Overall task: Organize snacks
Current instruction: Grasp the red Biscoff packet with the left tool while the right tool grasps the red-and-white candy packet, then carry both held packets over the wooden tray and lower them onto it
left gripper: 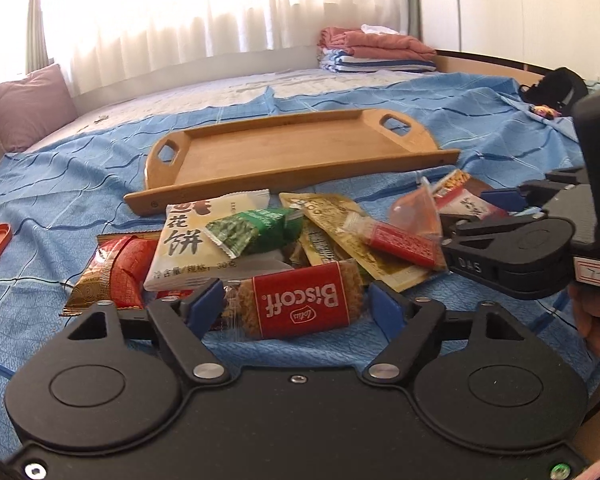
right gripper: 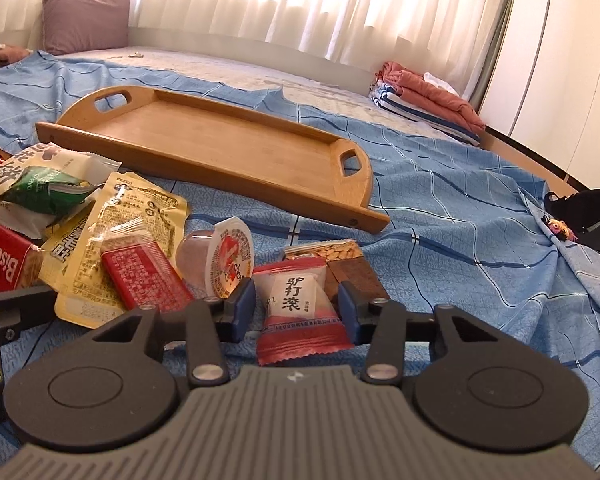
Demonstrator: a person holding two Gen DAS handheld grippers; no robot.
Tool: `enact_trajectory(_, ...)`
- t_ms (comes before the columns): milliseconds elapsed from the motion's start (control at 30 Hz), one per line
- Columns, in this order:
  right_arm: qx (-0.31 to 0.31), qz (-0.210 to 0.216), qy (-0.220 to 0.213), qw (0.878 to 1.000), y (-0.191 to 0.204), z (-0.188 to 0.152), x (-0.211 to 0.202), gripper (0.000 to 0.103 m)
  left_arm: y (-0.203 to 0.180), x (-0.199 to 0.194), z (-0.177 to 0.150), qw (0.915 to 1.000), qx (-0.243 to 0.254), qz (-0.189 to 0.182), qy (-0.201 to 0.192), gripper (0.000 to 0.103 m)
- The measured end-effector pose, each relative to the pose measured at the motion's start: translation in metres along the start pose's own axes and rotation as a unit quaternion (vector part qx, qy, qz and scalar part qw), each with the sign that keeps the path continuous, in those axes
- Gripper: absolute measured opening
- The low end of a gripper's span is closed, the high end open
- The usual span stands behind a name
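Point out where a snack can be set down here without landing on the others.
The wooden tray is bare from handle to handle. The blue bedspread lies free right of the tray, out to the black bag. Crowded: the snack pile in front of the tray, where both grippers work, the left gripper around the Biscoff pack, the right gripper on the red-and-white candy packet.

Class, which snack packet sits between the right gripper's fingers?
The red-and-white candy packet with black characters; the right gripper closes on it alone.
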State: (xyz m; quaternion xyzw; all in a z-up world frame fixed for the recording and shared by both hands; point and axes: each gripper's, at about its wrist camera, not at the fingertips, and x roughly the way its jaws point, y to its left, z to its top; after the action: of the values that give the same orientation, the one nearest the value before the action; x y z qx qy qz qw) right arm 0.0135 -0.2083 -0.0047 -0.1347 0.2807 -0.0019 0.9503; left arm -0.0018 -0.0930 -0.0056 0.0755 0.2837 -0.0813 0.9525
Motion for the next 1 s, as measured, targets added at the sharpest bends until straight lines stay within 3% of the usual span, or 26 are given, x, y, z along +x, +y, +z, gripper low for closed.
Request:
enact_trajectory(100, -0.002, 0.007, -0.003, 1.000, 0.003, 0.000, -0.009, 0.041, -0.003, -0.006, -0.002, 1.0000, 0.003, -0.005, -0.004, 0.068)
enact_trajectory(567, 0.092, 0.057, 0.005, 0.994, -0.007, 0.007, -0.042, 0.038, 0.009, -0.039, 0.016, 0.9990, 0.011, -0.017, -0.040, 0.067)
enact_trajectory(733, 0.127, 0.085, 0.012, 0.988, -0.009, 0.013, -0.044, 0.040, 0.027, -0.040, 0.036, 0.9989, 0.013, -0.018, -0.040, 0.067)
enact_trajectory(1000, 0.142, 0.094, 0.003, 0.985, -0.009, 0.033, -0.044, 0.039, 0.059, -0.028, 0.075, 0.9991, 0.012, -0.020, -0.035, 0.067)
